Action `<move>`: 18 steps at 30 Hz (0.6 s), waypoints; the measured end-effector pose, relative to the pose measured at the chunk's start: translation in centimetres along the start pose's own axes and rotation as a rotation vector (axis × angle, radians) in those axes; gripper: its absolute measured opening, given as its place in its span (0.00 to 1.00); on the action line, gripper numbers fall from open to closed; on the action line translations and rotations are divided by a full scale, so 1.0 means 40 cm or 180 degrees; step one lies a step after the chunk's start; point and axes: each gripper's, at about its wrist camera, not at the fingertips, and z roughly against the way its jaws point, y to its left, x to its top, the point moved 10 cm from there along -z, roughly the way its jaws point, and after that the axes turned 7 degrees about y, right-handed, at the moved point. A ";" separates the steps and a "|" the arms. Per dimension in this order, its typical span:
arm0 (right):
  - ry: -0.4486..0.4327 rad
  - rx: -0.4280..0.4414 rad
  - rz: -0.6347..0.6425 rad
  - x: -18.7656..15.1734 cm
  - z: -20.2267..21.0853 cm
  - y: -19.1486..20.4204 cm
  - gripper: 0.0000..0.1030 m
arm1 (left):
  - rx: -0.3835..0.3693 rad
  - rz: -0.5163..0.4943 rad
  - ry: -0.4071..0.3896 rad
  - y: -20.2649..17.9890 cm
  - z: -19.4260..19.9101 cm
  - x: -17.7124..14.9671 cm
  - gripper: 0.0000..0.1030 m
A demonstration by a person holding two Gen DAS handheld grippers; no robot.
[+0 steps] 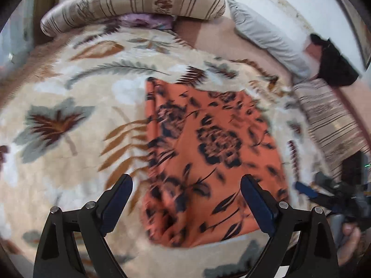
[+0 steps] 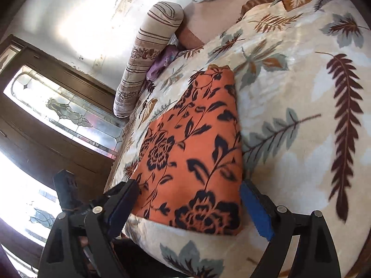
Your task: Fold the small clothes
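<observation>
An orange garment with a dark floral print [image 1: 208, 143] lies folded flat on the leaf-patterned blanket [image 1: 69, 120]; it also shows in the right wrist view [image 2: 197, 153]. My left gripper [image 1: 186, 183] is open and empty, hovering above the garment's near part. My right gripper [image 2: 189, 190] is open and empty, its fingers either side of the garment's near end, low over it. The right gripper also shows at the right edge of the left wrist view [image 1: 324, 192].
A striped bolster pillow [image 1: 139, 4] lies along the far side of the bed, with a purple cloth [image 1: 148, 20] beneath it. A grey pillow [image 1: 266, 34], a black item [image 1: 334, 64] and a striped cloth [image 1: 331, 120] sit at the right. A dark wooden door [image 2: 58, 115] stands by the bed's edge.
</observation>
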 end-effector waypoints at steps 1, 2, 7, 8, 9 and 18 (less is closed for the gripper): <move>0.0050 -0.0016 -0.0008 0.013 -0.005 -0.012 0.88 | -0.0121 0.0072 0.0058 0.002 -0.021 0.018 0.92; 0.0056 -0.0060 -0.0034 0.042 -0.016 -0.028 0.88 | -0.0204 0.0136 0.0101 0.005 -0.040 0.033 0.92; 0.0320 -0.0173 -0.0148 0.125 -0.120 -0.083 0.88 | -0.0346 0.0363 0.0369 0.029 -0.133 0.049 0.90; 0.0450 -0.0217 -0.0144 0.125 -0.158 -0.093 0.87 | -0.0388 0.0409 0.0462 0.031 -0.152 0.041 0.84; 0.0576 -0.0270 -0.0123 0.118 -0.186 -0.099 0.78 | -0.0403 0.0439 0.0522 0.031 -0.167 0.034 0.70; 0.0313 -0.0558 0.0678 0.192 -0.088 0.009 0.32 | -0.0480 -0.0026 0.0193 -0.116 -0.111 0.109 0.28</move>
